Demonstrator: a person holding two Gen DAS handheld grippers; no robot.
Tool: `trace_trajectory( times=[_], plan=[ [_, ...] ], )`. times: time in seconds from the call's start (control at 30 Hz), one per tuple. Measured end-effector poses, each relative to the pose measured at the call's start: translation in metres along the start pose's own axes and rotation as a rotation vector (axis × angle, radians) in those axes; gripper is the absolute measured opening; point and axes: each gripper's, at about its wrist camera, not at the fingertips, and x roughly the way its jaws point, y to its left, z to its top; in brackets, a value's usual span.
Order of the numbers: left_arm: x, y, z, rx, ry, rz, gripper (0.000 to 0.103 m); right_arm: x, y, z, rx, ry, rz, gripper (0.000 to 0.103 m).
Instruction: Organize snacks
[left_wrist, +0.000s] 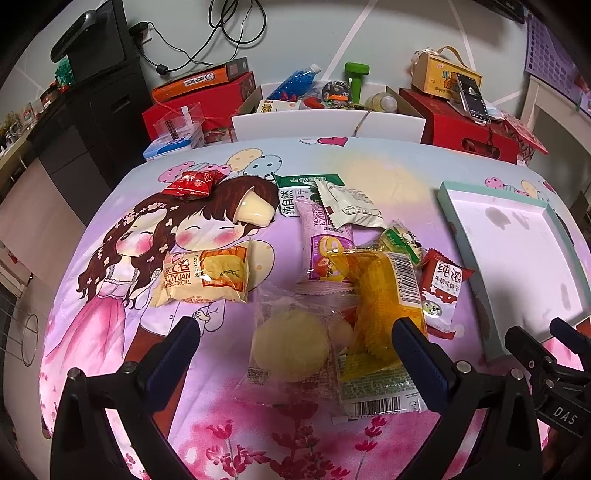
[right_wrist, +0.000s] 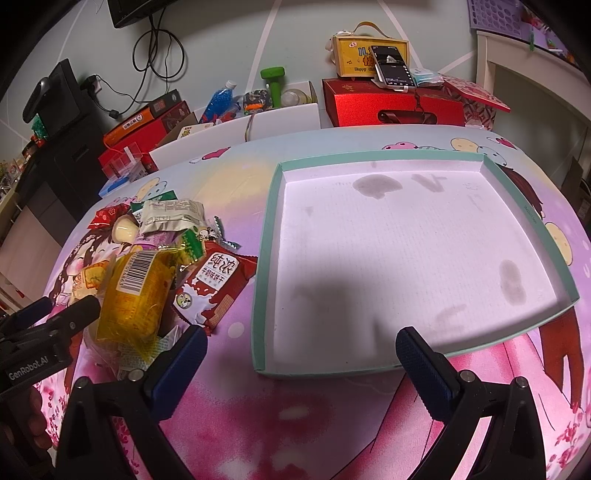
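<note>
Several wrapped snacks lie heaped on the cartoon-print tablecloth. My left gripper (left_wrist: 295, 339) is open above a clear pack with a round pastry (left_wrist: 290, 345) and a yellow snack pack (left_wrist: 384, 314). Further off lie a Swiss roll pack (left_wrist: 205, 277), a purple roll pack (left_wrist: 325, 247), a red biscuit packet (left_wrist: 441, 290), a grey-green packet (left_wrist: 351, 205), a small red candy bag (left_wrist: 192, 184) and a jelly cup (left_wrist: 255, 212). The shallow teal-rimmed tray (right_wrist: 266, 258) stands empty on the right. My right gripper (right_wrist: 301, 350) is open over its near edge, holding nothing.
Behind the table stand red gift boxes (right_wrist: 391, 105), a white bin (left_wrist: 325, 123) with bottles and toys, a yellow box with a phone (right_wrist: 391, 68) leaning on it, and a black cabinet (left_wrist: 96, 92) at the left. The table's rounded edge falls away at the left.
</note>
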Motion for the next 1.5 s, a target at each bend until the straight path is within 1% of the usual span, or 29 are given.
trace_trajectory(
  times=[0.67,0.87,1.07,1.2,1.37,1.5],
  plan=[
    [0.001,0.001,-0.001,-0.007,0.006,-0.009,0.103,0.000,0.000,0.000,-0.001,0.002,-0.001,0.103],
    [0.002,0.003,0.000,-0.024,0.018,-0.024,0.103,0.000,0.000,0.000,-0.001,0.003,-0.001,0.103],
    [0.002,0.002,0.001,-0.022,0.014,-0.050,0.103,0.000,0.000,0.000,0.000,0.002,-0.002,0.103],
    [0.001,0.003,0.002,-0.027,0.002,-0.051,0.103,0.000,0.000,0.000,-0.001,0.003,-0.002,0.103],
    [0.001,0.006,0.002,-0.036,0.004,-0.043,0.103,0.000,0.001,0.001,-0.001,0.002,-0.001,0.103],
    [0.001,0.013,0.003,-0.062,0.005,-0.052,0.103,-0.001,0.000,-0.001,-0.002,-0.007,0.002,0.103]
  ],
)
